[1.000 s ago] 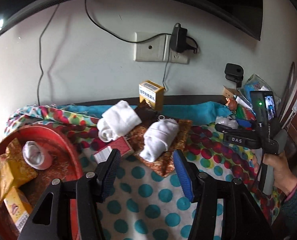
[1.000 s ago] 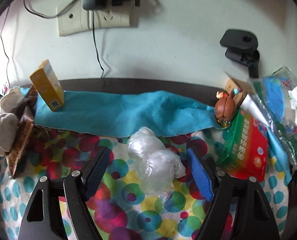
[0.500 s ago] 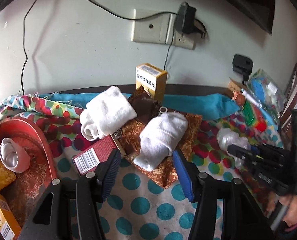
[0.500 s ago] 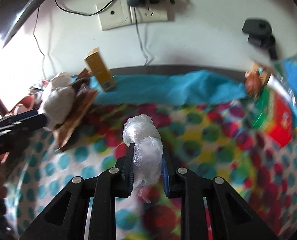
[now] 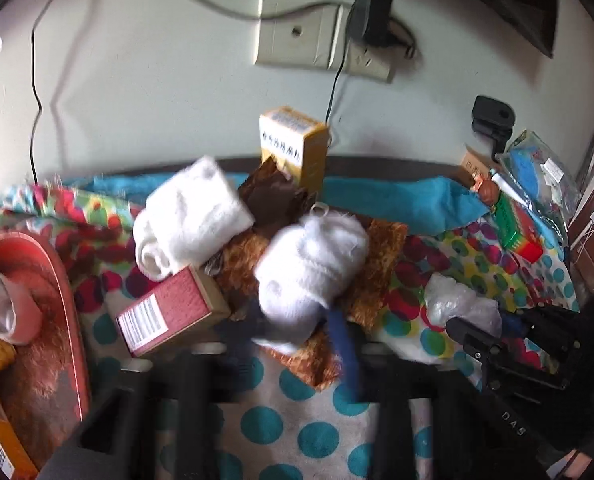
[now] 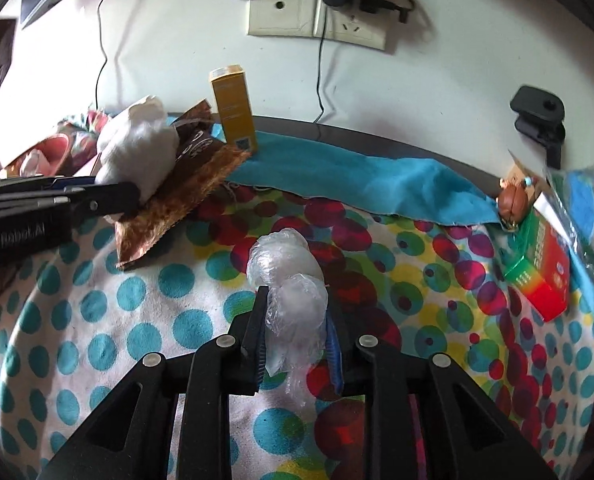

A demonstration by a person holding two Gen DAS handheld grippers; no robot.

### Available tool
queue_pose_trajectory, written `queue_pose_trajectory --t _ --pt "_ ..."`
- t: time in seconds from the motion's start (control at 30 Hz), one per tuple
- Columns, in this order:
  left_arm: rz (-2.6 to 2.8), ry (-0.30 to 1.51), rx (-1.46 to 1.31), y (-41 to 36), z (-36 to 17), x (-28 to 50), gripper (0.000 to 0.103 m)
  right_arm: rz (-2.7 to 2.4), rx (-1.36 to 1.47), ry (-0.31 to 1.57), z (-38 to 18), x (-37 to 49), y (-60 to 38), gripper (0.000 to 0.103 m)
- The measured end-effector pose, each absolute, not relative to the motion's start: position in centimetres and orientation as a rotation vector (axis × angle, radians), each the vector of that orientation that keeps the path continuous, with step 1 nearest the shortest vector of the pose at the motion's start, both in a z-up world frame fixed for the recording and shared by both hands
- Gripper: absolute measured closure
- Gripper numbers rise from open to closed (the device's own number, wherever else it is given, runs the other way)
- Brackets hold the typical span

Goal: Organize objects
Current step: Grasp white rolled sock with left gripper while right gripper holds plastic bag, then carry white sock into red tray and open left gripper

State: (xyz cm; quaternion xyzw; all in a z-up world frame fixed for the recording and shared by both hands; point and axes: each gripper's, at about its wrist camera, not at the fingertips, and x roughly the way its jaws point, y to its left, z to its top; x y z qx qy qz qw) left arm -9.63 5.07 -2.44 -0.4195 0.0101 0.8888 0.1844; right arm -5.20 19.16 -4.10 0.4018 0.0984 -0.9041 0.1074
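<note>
One polka-dot cloth (image 6: 129, 320) covers the table; one red tray (image 5: 63, 300) at left. Two white rolled socks: one (image 5: 189, 220) lies free, one (image 5: 313, 268) on the brown mat (image 5: 381, 256), left gripper (image 5: 297, 332) just clamped onto it. Two boxes, yellow (image 5: 297, 148) and red (image 5: 169, 312). One clear plastic wad (image 6: 293, 300) squeezed in right gripper (image 6: 297, 320).

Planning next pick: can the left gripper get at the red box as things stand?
Probably not yet: the left gripper is shut on the sock roll. The red box lies just beside it, top uncovered, so it's reachable once the sock is dropped.
</note>
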Motion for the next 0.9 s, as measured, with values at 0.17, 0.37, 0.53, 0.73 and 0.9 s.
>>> queue_pose_trajectory --t 0.17,0.37,0.53,0.73,0.9 --pt "2.547 0.027 -1.195 3.9 -1.5 -8.8 0.084 -2.665 1.186 0.319 -4.2 -5.1 18.9 0.079" --pt "2.582 0.036 -1.191 3.1 -0.7 -7.5 0.084 -2.672 1.202 0.331 -4.4 -5.2 18.8 0.079" --pt "2.613 0.075 -1.169 3.2 0.0 -6.6 0.084 -2.679 1.203 0.353 -4.4 -5.2 19.0 0.079" --pt "2.630 0.083 -1.151 3.0 0.8 -5.6 0.084 -2.678 1.224 0.340 -4.6 -5.3 19.1 0.079" --pt "2.651 0.068 -1.149 2.0 1.3 -4.4 0.084 -2.686 1.227 0.341 -4.5 -5.4 19.2 0.079"
